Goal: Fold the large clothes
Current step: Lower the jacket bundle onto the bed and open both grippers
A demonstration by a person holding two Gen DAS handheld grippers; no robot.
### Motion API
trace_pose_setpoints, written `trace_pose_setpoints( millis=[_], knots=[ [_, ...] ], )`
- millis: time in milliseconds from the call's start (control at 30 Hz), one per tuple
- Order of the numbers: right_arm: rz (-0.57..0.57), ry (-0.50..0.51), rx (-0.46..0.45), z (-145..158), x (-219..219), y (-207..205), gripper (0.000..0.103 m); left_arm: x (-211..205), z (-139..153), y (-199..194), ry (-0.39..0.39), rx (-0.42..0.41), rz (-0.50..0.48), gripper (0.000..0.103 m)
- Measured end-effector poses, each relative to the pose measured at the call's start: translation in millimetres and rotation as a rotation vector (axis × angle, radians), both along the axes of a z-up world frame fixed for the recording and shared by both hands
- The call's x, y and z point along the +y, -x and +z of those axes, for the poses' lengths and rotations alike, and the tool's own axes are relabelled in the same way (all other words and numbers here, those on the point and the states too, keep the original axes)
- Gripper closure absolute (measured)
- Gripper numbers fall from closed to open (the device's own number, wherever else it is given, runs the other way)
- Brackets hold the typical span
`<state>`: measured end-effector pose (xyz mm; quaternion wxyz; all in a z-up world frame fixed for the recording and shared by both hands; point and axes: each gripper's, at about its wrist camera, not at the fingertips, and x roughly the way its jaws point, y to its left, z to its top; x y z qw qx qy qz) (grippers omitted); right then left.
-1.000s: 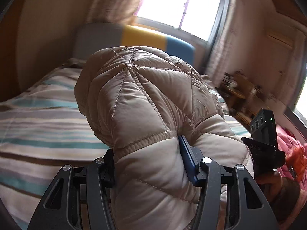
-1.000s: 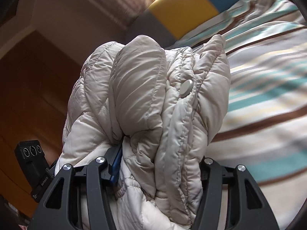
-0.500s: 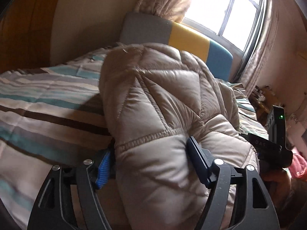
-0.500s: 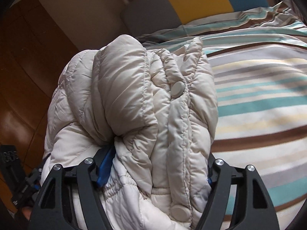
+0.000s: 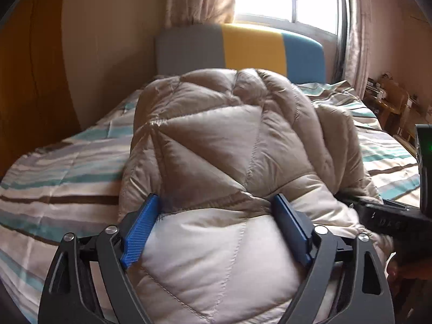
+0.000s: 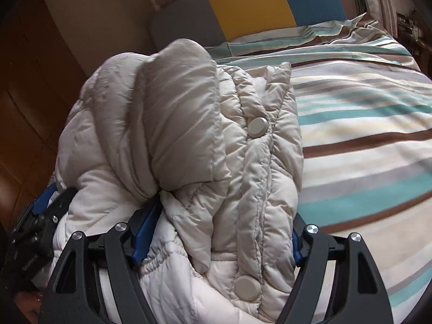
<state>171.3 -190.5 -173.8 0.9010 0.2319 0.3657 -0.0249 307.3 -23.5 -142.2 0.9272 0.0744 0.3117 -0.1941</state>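
A puffy beige quilted jacket (image 5: 216, 140) lies bundled on the striped bed (image 5: 67, 167). My left gripper (image 5: 218, 205) straddles its stitched hem. The jaws are opening, the ribbed face of the left blue pad (image 5: 139, 232) stands bare, and the fabric only bulges between the pads. In the right wrist view the jacket (image 6: 175, 135) shows its snap-button placket (image 6: 257, 126). My right gripper (image 6: 224, 221) is around that edge with jaws opening and the padding loose between them. Each gripper shows at the edge of the other's view.
A grey, yellow and blue headboard (image 5: 243, 48) stands under a bright window with curtains. A wooden wardrobe (image 6: 24, 108) lines the left side. Shelves with clutter (image 5: 391, 100) stand at the far right. Striped bedding (image 6: 364, 148) spreads out right of the jacket.
Both grippers' jaws have spread apart and come off the jacket. Both have dipped toward the bed, and the jacket has sunk onto the bedding.
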Motion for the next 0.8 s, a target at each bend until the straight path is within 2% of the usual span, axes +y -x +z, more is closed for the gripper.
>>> trace_pose_setpoints(
  millis=[167, 333, 367, 467, 567, 800],
  knots=[
    [0.015, 0.098, -0.016, -5, 13, -2, 0.023, -6, -13, -10, -0.049, 0.011, 0.017, 0.016],
    [0.003, 0.1, -0.005, -4, 20, 0, 0.023, -8, -12, -7, -0.044, 0.022, 0.028, 0.016],
    [-0.004, 0.09, -0.005, -2, 21, 1, 0.023, -7, -9, -5, -0.035, 0.021, 0.035, 0.016],
    [-0.043, 0.032, 0.012, 4, 16, 7, 0.013, 0, -4, 5, 0.014, 0.014, 0.085, 0.003],
    [-0.055, -0.012, 0.011, 8, 6, 13, 0.009, 8, 3, 18, 0.049, 0.022, 0.125, 0.003],
    [-0.057, 0.106, -0.046, 40, 19, 55, 0.002, 31, 12, 48, 0.112, 0.053, 0.208, 0.003]
  ],
)
